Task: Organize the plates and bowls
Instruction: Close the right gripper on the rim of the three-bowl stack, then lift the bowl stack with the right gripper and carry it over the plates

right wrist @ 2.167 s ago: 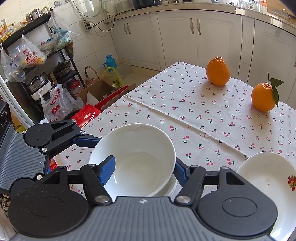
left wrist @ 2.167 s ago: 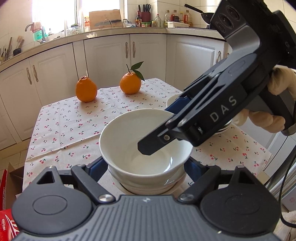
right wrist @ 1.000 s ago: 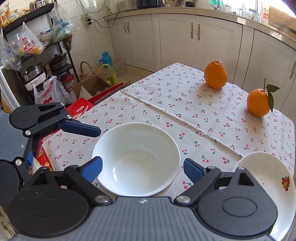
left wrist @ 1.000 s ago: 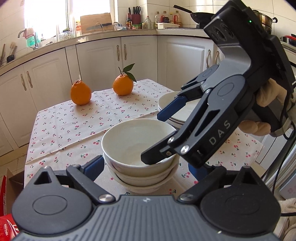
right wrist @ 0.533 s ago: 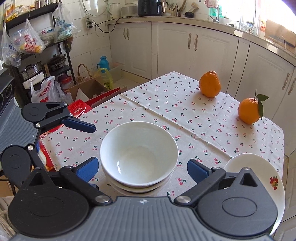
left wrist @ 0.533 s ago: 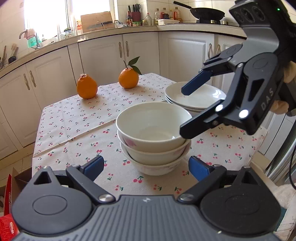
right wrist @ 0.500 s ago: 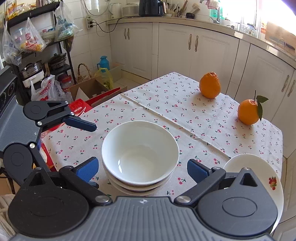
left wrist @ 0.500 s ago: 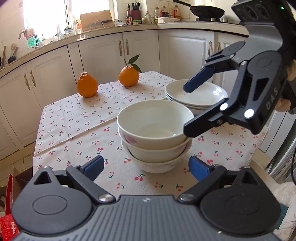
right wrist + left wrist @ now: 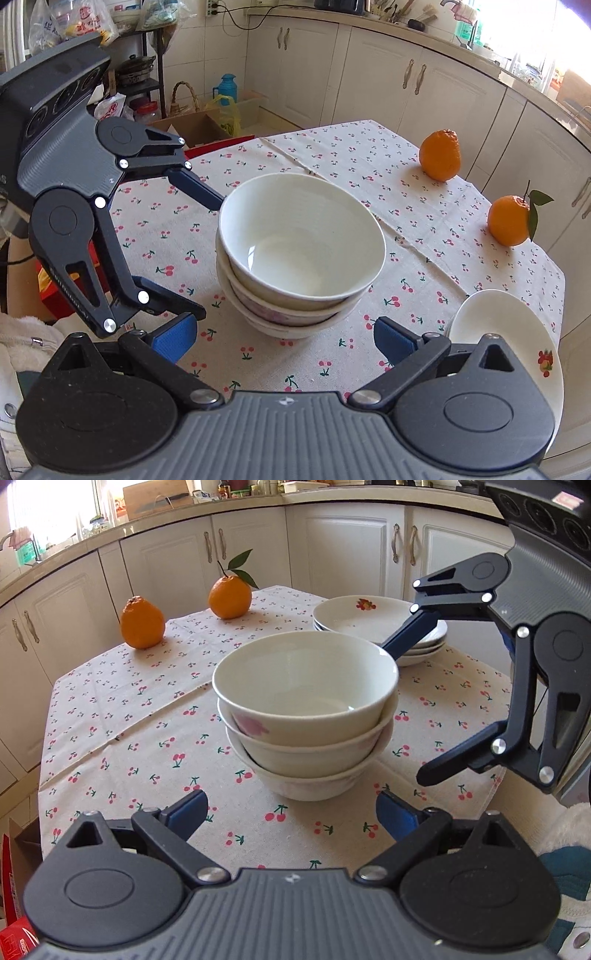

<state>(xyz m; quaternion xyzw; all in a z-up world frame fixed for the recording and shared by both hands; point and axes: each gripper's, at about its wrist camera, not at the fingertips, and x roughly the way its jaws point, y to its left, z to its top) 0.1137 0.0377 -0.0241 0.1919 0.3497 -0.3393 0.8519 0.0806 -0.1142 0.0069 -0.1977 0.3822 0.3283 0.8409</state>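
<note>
Cherry tablecloth, bowl stack released, both grippers withdrawn, jaws wider.

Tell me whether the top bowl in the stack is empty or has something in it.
Empty. Both wrist views look down into the top bowl and show only its bare white inside; it sits upright, nested in the bowls below.

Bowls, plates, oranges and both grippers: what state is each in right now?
bowl stack: three nested, upright, on the tablecloth, ungripped.
plate stack: stacked beyond the bowls.
oranges: two, apart, at the far edge.
left gripper: open, empty.
right gripper: open, empty, jaws just widened.
</note>
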